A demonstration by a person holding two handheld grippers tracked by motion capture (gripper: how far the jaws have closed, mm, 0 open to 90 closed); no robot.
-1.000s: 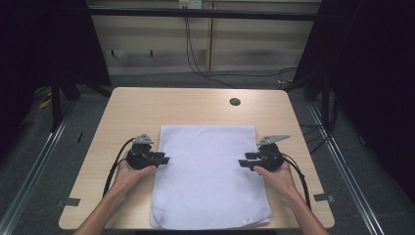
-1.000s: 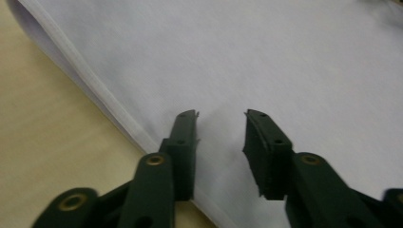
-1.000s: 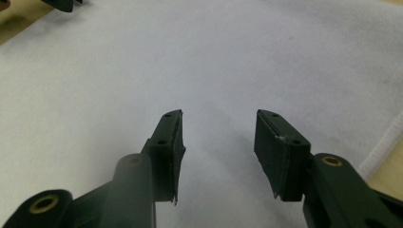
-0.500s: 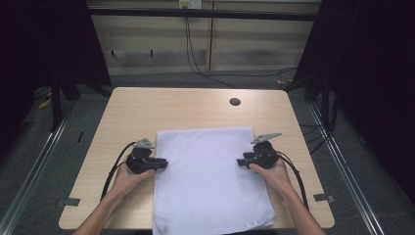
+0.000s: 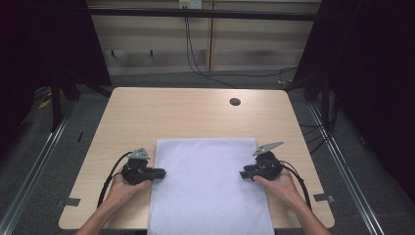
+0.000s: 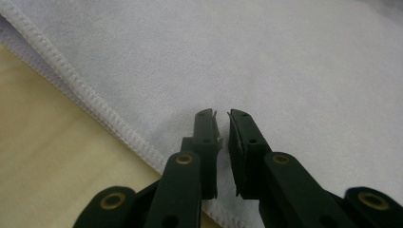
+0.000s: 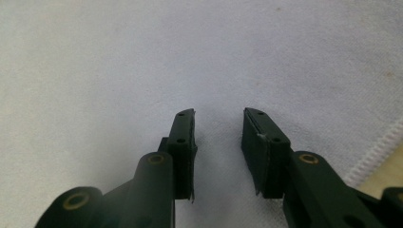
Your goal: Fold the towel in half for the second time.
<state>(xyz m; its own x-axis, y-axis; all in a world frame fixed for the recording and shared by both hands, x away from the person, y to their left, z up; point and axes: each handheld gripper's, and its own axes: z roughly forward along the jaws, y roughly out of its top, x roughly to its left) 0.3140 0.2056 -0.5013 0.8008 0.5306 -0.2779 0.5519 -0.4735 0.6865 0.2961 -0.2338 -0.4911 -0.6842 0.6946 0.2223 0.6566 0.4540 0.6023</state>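
White cloth (image 5: 210, 186) lies flat on the near half of the wooden table (image 5: 147, 112), its front edge overhanging; bare wood stays free beyond and at both sides. We see the left gripper (image 5: 159, 173) at its stitched left hem, jaws closing to a slit, cloth between unclear; the right gripper (image 5: 243, 174), half-spread, also narrowing. Since before, the cloth slid nearer
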